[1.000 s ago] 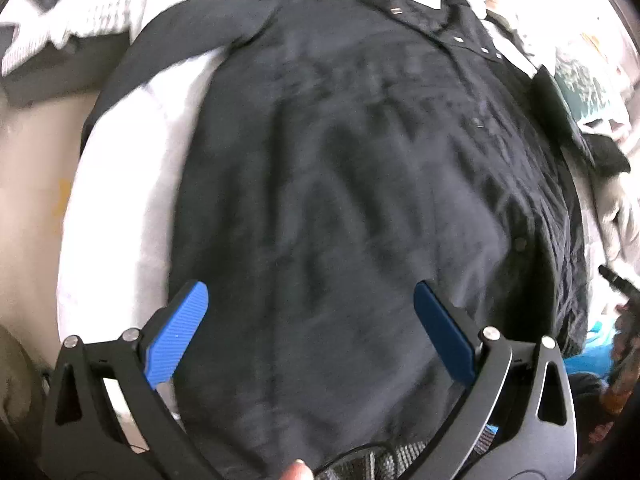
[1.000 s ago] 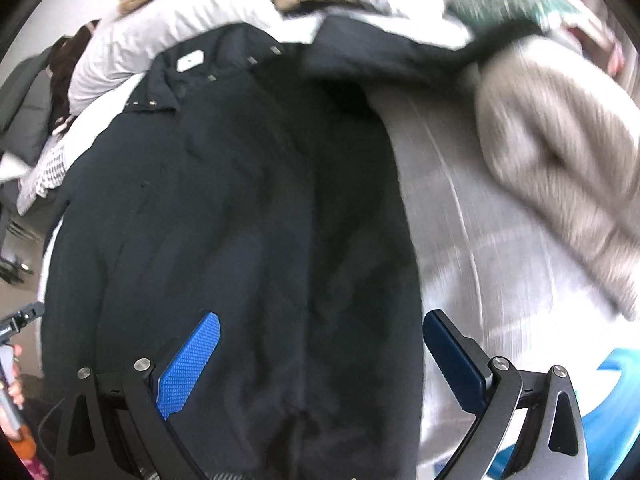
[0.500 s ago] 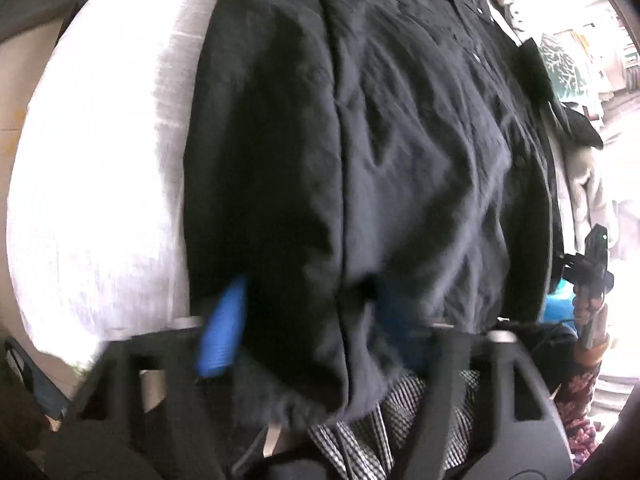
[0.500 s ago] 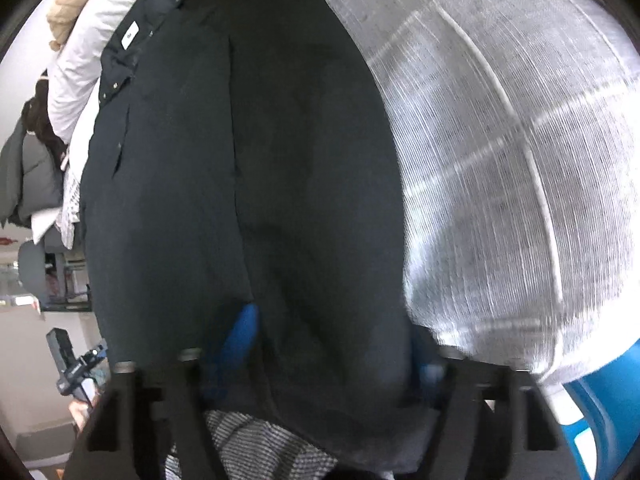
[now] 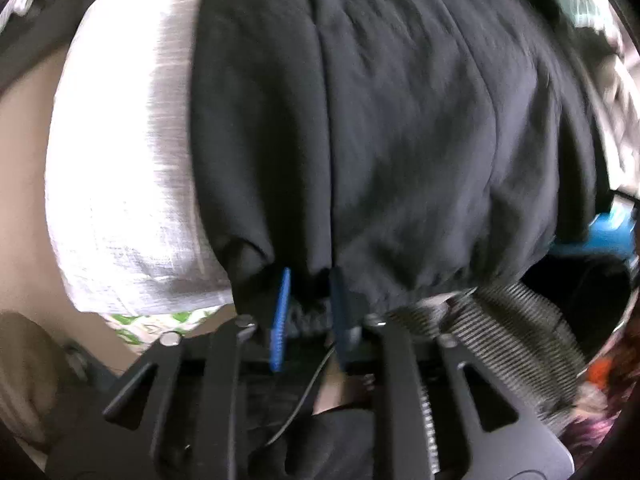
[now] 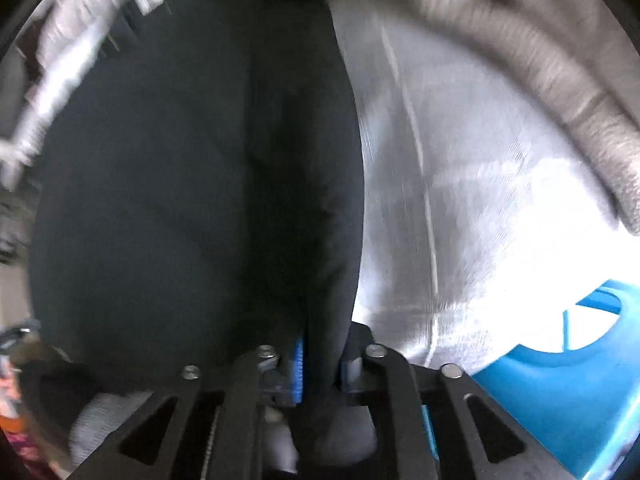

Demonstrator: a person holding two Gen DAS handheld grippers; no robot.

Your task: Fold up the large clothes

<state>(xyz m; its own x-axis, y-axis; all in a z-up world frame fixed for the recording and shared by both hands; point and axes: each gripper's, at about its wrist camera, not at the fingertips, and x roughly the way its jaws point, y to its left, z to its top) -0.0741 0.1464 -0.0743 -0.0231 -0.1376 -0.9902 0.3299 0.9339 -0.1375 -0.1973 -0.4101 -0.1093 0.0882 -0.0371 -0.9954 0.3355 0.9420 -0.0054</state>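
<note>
Both the left gripper [image 5: 308,312] and right gripper [image 6: 320,364] pinch the near hem of the large black button-up shirt [image 5: 400,120], spread on the white textured bedcover [image 5: 120,200], apparently ready to fold it toward its collar.

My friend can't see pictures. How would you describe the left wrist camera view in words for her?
The left gripper, with blue-padded fingers, is closed on the bunched bottom hem of a large black shirt. The shirt lies spread over a white bed cover, filling most of the blurred view.
</note>
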